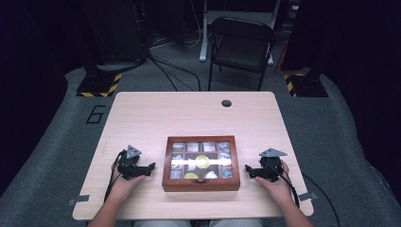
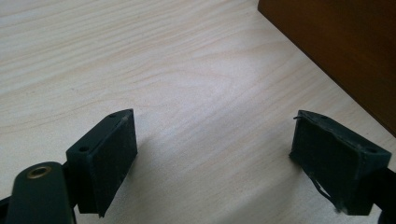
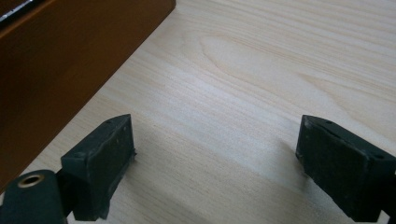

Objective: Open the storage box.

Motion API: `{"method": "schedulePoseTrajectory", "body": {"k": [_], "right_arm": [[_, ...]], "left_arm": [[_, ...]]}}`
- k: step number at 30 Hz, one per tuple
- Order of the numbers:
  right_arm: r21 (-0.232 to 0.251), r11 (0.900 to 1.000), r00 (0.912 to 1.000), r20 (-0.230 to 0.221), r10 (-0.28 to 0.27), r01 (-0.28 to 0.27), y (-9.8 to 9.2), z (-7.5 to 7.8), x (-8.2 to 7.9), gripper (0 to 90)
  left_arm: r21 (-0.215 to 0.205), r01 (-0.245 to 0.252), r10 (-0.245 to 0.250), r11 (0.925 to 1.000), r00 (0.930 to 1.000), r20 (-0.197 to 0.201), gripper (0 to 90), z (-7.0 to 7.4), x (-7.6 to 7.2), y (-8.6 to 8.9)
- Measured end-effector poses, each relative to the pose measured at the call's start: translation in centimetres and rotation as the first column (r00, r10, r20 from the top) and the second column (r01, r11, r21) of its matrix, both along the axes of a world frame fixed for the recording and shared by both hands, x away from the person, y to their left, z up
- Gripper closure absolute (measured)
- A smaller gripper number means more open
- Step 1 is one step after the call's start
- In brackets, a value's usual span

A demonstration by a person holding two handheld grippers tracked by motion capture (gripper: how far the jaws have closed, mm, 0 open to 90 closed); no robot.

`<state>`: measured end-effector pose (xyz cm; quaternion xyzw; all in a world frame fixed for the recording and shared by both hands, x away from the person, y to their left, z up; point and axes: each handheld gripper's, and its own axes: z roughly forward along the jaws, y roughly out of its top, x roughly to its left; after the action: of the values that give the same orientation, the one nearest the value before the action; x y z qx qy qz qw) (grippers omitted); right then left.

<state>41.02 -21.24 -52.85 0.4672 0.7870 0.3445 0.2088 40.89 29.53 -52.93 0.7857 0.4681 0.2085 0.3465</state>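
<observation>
the wooden box [image 1: 201, 184] with its glass lid sits at the middle of the bench [image 1: 156, 113], nearer the person's edge. the left gripper [image 1: 152, 166] has its fingers [image 2: 105, 158] spread wide, nothing between them, just beside the box's left wall. the right gripper [image 1: 248, 169], fingers [image 3: 100, 161] likewise apart and empty, rests just off its right wall.
</observation>
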Motion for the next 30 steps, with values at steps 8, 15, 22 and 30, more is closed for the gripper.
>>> {"method": "schedulePoseTrajectory", "body": {"k": [8, 15, 22, 30], "right_arm": [[0.000, 1.000, 1.0000, 0.002, -0.004, 0.004, -0.01, 0.00, -0.03, 11.6], [0.002, 1.000, 0.9999, 0.003, -0.012, 0.012, 0.01, 0.02, -0.07, 13.1], [0.007, 1.000, 0.9999, 0.006, -0.016, 0.016, 0.01, 0.04, -0.23, 16.0], [0.003, 1.000, 0.9996, 0.012, -0.025, 0.025, -0.12, 0.22, -0.47, 25.8]], "left_arm": [[-0.001, -0.006, 0.006, 1.0000, 1.0000, 0.005, 14.0, -0.04, -0.12, -0.05], [-0.001, -0.004, 0.004, 1.0000, 1.0000, 0.000, 14.0, 0.00, -0.14, -0.03], [-0.002, -0.010, 0.010, 0.9999, 0.9999, 0.000, 14.3, -0.01, -0.15, -0.08], [-0.003, -0.018, 0.018, 0.9998, 0.9998, 0.004, 16.8, 0.07, -0.17, -0.11]]}}
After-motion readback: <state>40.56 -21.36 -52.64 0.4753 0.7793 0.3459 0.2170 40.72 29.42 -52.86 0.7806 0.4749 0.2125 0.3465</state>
